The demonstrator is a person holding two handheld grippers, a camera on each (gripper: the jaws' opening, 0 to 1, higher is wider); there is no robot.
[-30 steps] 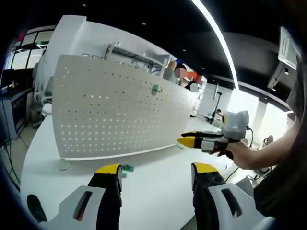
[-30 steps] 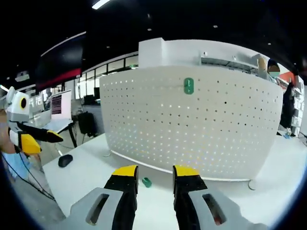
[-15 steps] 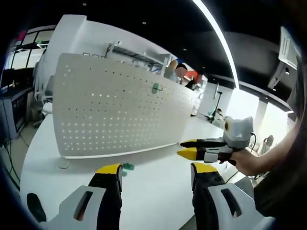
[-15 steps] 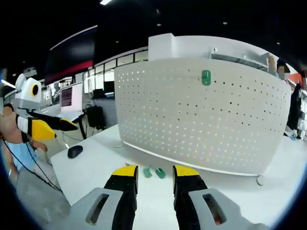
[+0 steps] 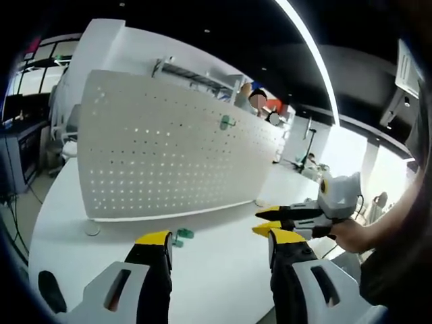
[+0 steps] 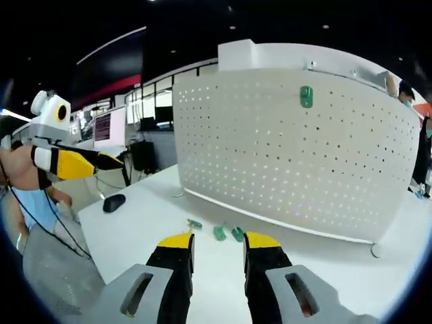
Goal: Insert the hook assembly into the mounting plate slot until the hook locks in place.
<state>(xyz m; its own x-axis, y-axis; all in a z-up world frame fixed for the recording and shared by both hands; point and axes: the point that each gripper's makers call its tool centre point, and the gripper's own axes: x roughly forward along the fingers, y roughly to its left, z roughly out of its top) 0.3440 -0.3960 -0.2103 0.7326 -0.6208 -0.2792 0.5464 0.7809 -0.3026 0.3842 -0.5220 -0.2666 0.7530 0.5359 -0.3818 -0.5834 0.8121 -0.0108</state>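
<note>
Two grippers empty, hooks loose on counter

Three small green hook pieces (image 6: 219, 231) are seen lying on the white counter (image 6: 145, 223) in the right gripper view, just ahead of the right gripper (image 6: 219, 241) and near the foot of the upright white perforated mounting plate (image 6: 270, 162). One more green hook (image 6: 306, 96) is seen already seated high on the plate face.

The right gripper's fingers (image 6: 177, 243) are held spread with nothing between them, poised above the counter; the loose hooks are seen through the gap, not touched. A dark computer mouse (image 6: 114, 202) is seen on the counter to the left, well apart from the hooks.

In the left gripper view, the left gripper (image 5: 219, 237) is also spread and empty above the counter (image 5: 216, 270). A green hook piece (image 5: 181, 235) is seen just beside the tip of one of its fingers (image 5: 154, 239), resting on the counter near the plate (image 5: 162, 162). The mounted hook (image 5: 227, 122) is seen high on the plate.

The right gripper (image 5: 268, 219) enters from the right in that view, held by a hand (image 5: 354, 235), its fingers parted and empty. The left gripper (image 6: 111, 162) enters the right gripper view from the left; whether its fingers are parted cannot be told there.
</note>
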